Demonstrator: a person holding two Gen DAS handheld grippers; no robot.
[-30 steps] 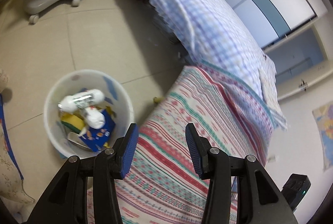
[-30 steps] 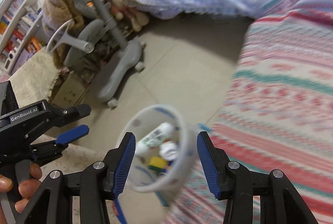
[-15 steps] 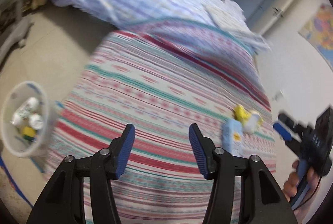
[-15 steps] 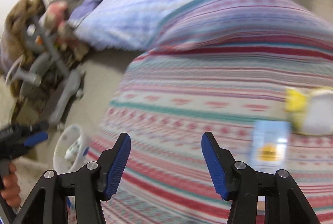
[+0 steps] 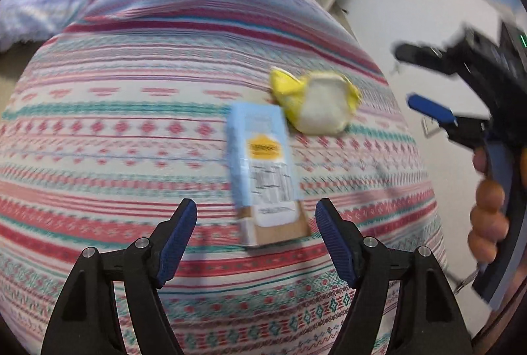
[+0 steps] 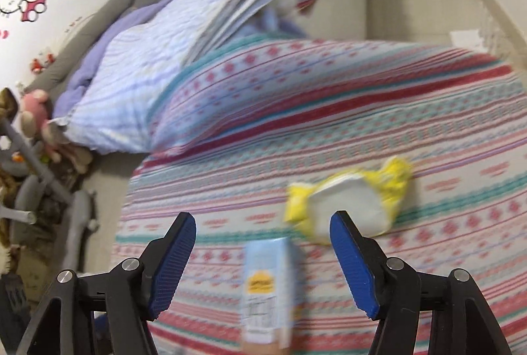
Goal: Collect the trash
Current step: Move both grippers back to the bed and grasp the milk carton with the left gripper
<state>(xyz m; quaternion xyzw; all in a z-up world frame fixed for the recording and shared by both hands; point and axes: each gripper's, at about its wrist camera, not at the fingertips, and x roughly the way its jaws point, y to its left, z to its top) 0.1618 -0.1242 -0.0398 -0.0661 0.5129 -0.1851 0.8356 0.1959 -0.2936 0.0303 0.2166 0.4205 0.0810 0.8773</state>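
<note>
A light blue carton [image 5: 263,170] lies flat on the striped bedspread [image 5: 115,131], with a crumpled yellow and white wrapper [image 5: 319,101] just beyond it. My left gripper [image 5: 255,239] is open and empty, hovering just short of the carton's near end. In the right wrist view the carton [image 6: 270,289] lies between the open, empty jaws of my right gripper [image 6: 260,262], and the wrapper [image 6: 349,203] lies beyond the right finger. The right gripper's body also shows at the right of the left wrist view [image 5: 477,111], in a hand.
A blue checked quilt [image 6: 158,65] is bunched at the far end of the bed. Plush toys [image 6: 39,124] and a grey wheeled chair base [image 6: 79,223] stand on the tiled floor at the left. A white wall lies to the right of the bed.
Both grippers have swung away from the white bin on the floor and over the bed. The carton and the wrapper now lie close in front of both.
</note>
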